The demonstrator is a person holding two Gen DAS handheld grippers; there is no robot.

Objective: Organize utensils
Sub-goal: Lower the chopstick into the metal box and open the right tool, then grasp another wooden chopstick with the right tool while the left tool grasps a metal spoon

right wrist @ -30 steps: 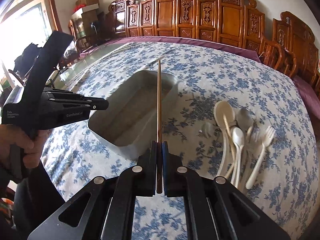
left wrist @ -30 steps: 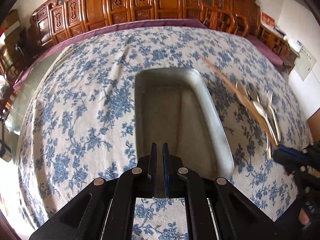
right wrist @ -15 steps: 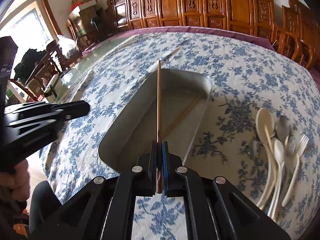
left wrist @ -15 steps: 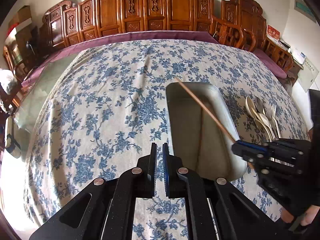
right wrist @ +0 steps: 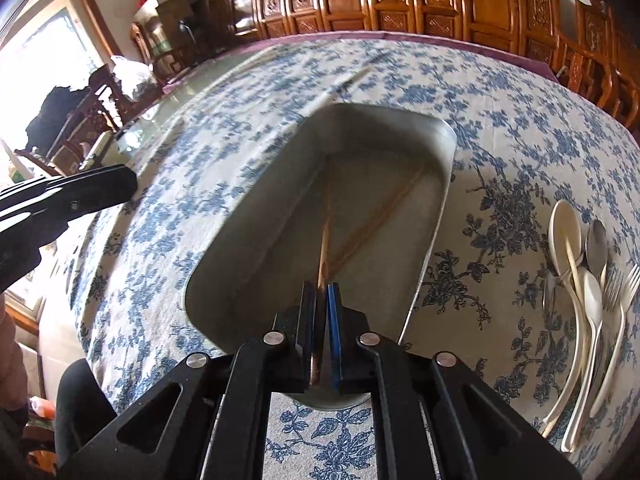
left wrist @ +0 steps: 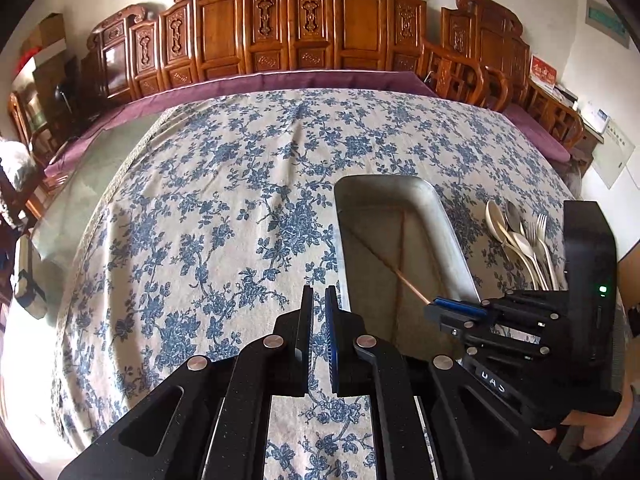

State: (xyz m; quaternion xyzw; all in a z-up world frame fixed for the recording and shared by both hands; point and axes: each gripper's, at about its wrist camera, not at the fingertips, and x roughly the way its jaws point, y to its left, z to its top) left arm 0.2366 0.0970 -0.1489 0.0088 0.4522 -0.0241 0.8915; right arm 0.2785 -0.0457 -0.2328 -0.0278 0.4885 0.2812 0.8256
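Worktop (left wrist: 224, 208) under blue-flowered cloth carries a metal tray (right wrist: 434, 216). Spoons and forks (right wrist: 588, 280) lie in a heap beside the tray, on the cloth. Right claw (right wrist: 320, 300) sits over the tray's near end — jaws opening, a chopstick (right wrist: 325, 240) between them, slanting into the tray across a second chopstick (right wrist: 384, 212) on its floor. Left claw (left wrist: 318, 308) is together, empty, above bare cloth.
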